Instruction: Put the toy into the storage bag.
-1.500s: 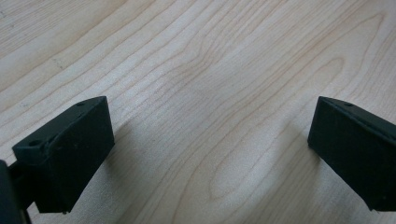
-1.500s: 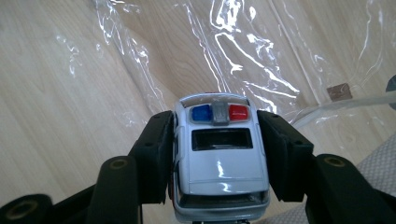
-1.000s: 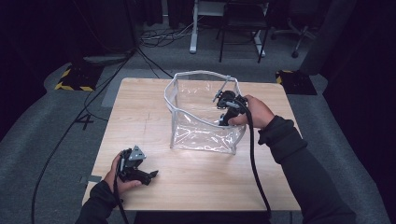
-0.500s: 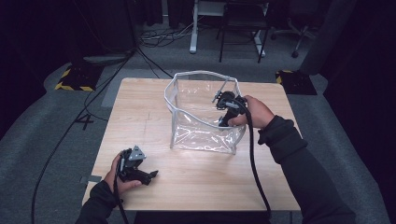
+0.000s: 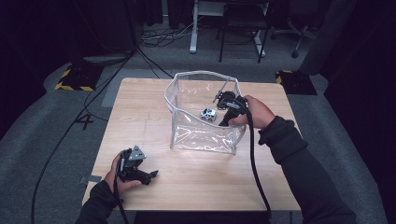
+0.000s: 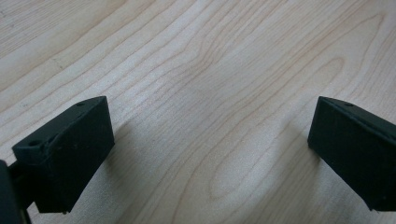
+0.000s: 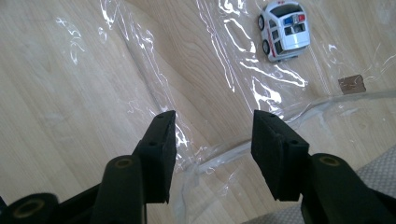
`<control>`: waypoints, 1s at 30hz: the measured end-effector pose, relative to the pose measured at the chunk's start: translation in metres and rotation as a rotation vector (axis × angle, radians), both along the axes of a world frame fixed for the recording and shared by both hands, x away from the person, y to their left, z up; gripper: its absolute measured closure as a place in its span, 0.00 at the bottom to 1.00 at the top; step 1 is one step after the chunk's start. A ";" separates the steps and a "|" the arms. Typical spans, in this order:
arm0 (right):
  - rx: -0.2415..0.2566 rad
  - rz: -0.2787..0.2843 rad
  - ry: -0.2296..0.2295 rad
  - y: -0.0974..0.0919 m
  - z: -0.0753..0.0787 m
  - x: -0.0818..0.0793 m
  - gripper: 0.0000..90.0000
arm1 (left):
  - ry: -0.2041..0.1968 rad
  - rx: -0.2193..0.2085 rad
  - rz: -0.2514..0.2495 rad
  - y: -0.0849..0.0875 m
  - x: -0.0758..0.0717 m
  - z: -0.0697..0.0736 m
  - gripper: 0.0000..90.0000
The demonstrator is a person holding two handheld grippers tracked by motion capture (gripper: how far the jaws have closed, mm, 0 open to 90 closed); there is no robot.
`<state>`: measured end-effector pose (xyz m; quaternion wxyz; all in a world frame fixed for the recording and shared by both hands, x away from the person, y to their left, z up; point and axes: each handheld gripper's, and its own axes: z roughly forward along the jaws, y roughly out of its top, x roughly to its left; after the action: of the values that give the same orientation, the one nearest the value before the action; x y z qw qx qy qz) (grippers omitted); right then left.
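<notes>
Wood is what the big worktop (image 5: 140, 107) is made of, and everything is set out on it. A clear plastic bag (image 5: 205, 135) is stood up in the middle of the worktop, a little toward the right. Its top is left wide open, most likely so that small things can be dropped in or lifted out from above. The soft walls are bent and wrinkled, and the wood can be seen right through them. The right tongs (image 5: 223, 100) are held at the right side of the bag's open top and pointed down into it. They are probably kept there because the work is being done inside the bag. In the right gripper view a gap is seen between the two black jaws. The thick clear edge of the bag runs under that gap, but nothing is pinched, so these tongs are taken to be open and empty. The left tongs (image 5: 149, 175) are rested low near the front left corner of the worktop, well apart from the bag, as if they are being kept out of the way. Their jaws are spread wide over bare wood, and nothing is held in them. One thing is kept in the bag: a little white toy car (image 5: 208, 114) with blue and red on its roof. It is stood on its wheels on the bag's floor, near the right tongs but not touched by them. A tiny brown square (image 7: 351, 84) is seen near the car; what it is cannot be told.
</notes>
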<state>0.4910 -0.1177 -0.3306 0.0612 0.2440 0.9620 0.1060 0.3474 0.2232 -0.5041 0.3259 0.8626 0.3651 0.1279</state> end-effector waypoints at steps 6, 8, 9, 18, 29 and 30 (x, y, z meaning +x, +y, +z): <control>0.010 0.001 -0.014 -0.001 0.001 0.000 0.55 | 0.000 -0.003 0.003 0.000 0.000 0.000 0.01; 0.013 0.000 -0.017 -0.002 0.001 0.000 0.54 | 0.000 0.000 0.000 0.000 0.000 0.000 0.01; 0.016 0.000 -0.023 -0.002 0.001 0.000 0.54 | 0.000 -0.002 0.002 0.000 0.000 0.000 0.01; 0.053 -0.020 -0.073 -0.006 0.005 -0.001 0.48 | 0.005 -0.006 0.002 0.000 0.000 0.000 0.01; 0.159 0.003 -0.203 -0.016 0.012 -0.003 0.40 | 0.007 -0.006 0.003 0.000 0.000 0.000 0.01; 0.171 -0.003 -0.217 -0.016 0.013 -0.004 0.39 | 0.006 -0.003 0.000 0.000 0.000 0.000 0.01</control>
<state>0.4873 -0.1341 -0.3176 0.1439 0.2370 0.9369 0.2130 0.3472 0.2231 -0.5041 0.3262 0.8624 0.3664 0.1249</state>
